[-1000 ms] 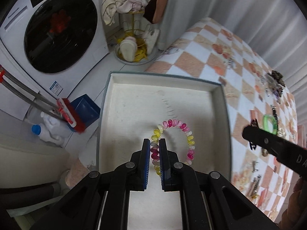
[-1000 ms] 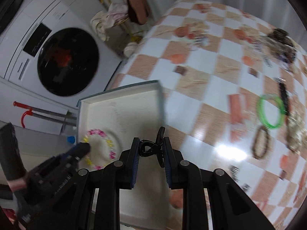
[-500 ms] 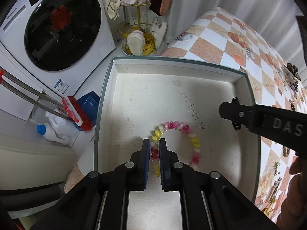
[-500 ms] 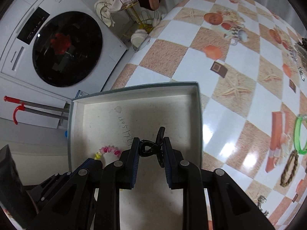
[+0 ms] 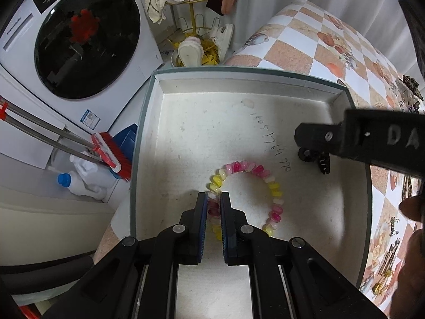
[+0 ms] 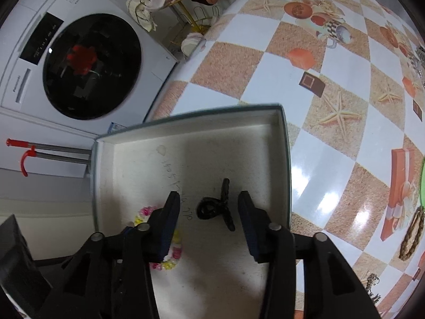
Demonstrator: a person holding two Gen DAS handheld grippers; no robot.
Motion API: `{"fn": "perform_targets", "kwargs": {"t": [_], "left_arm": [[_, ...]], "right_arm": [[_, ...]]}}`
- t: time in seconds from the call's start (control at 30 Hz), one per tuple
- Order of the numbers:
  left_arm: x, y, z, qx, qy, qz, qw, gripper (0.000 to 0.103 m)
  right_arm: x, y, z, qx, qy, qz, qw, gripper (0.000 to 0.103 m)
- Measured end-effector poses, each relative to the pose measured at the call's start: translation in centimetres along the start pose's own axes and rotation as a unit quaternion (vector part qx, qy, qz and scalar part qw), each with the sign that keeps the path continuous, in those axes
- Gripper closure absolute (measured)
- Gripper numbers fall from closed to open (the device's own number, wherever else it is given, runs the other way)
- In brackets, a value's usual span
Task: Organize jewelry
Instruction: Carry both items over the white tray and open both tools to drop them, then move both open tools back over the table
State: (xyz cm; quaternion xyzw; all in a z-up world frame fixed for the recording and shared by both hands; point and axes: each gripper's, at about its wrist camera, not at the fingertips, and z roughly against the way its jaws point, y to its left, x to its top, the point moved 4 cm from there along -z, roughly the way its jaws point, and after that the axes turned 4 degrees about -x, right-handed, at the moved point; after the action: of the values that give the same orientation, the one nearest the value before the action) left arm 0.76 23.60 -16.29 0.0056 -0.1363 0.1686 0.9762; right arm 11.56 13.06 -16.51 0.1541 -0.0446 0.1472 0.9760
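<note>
The left gripper point(image 5: 213, 210) points down into a shallow white box point(image 5: 279, 78) with a grey-green rim, its blue-padded jaws pinched narrow on the near left arc of a pink, yellow and white beaded bracelet point(image 5: 275, 186). The rest of the loop lies on the box floor, curving to the right of the fingers; the beads under the jaws are partly hidden.

The right gripper point(image 6: 208, 210) hangs over the right part of the same box, and its jaws are opening. A small black hair claw clip point(image 6: 216, 206) sits between them on the box floor, clear of both pads. In the left wrist view only part of that clip point(image 5: 320, 160) shows under the dark finger of the right gripper, which is cut off at the frame's right edge.

Handwritten digits run down the box floor between bracelet and clip; they are hard to read.

The box rests on the near left corner of a table with a checked orange-and-white cloth point(image 6: 332, 138). Far right on it, a brown beaded bracelet point(image 6: 413, 235) and a green ring, cut by the frame edge, lie well apart from the box. Other small trinkets there are too small to identify. A white washing machine point(image 5: 79, 40) stands to the far left.
</note>
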Motion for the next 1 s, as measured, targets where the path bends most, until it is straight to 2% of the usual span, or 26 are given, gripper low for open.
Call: {"fn": "perform_targets", "kwargs": {"t": [0.13,0.17,0.2,0.23,0.3,0.57,0.6,0.63,0.8,0.9,1.0], "left_arm": [[0.3,-0.1,0.8,0.004,-0.006,0.003,1.0000,0.087],[0.3,-0.1,1.0,0.007,-0.008,0.002,0.9999,0.066],[0.3,-0.2,1.4,0.010,-0.012,0.003,0.9999,0.020],[0.4,-0.2,1.7,0.012,-0.019,0.006,0.9997,0.002],[0.6,-0.1,3.0,0.016,-0.046,0.009,0.9988,0.000],[0.2,-1.8,4.2,0.015,-0.035,-0.025,0.9989,0.000],[0.1,-2.2,4.4,0.014,-0.035,-0.030,0.9988,0.000],[0.0,-2.7,4.7,0.012,-0.035,-0.036,0.9987,0.000],[-0.5,-5.6,5.9,-0.003,-0.027,-0.060,0.9978,0.000],[-0.8,-7.8,6.4,-0.015,-0.022,-0.077,0.9967,0.000],[-1.2,-10.3,6.8,-0.028,-0.015,-0.099,0.9946,0.000]], "right_arm": [[-0.1,-0.1,1.7,0.015,-0.014,-0.008,1.000,0.047],[0.0,-0.2,2.3,0.017,-0.019,-0.010,1.000,0.045],[0.0,-0.3,2.9,0.018,-0.024,-0.013,0.999,0.043],[0.0,-0.5,3.5,0.018,-0.029,-0.016,0.999,0.041],[-0.3,-1.1,4.6,0.018,-0.034,-0.024,0.999,0.040],[-3.0,-5.1,7.2,0.003,-0.033,-0.071,0.997,0.039],[-3.5,-5.8,7.5,0.002,-0.031,-0.081,0.996,0.027],[-4.1,-6.5,7.8,0.002,-0.031,-0.090,0.995,0.020],[-6.6,-10.4,9.8,0.002,-0.036,-0.131,0.991,0.020],[-8.3,-12.9,11.1,-0.007,-0.039,-0.157,0.987,0.014],[-9.8,-15.7,12.5,-0.014,-0.046,-0.185,0.982,0.014]]}}
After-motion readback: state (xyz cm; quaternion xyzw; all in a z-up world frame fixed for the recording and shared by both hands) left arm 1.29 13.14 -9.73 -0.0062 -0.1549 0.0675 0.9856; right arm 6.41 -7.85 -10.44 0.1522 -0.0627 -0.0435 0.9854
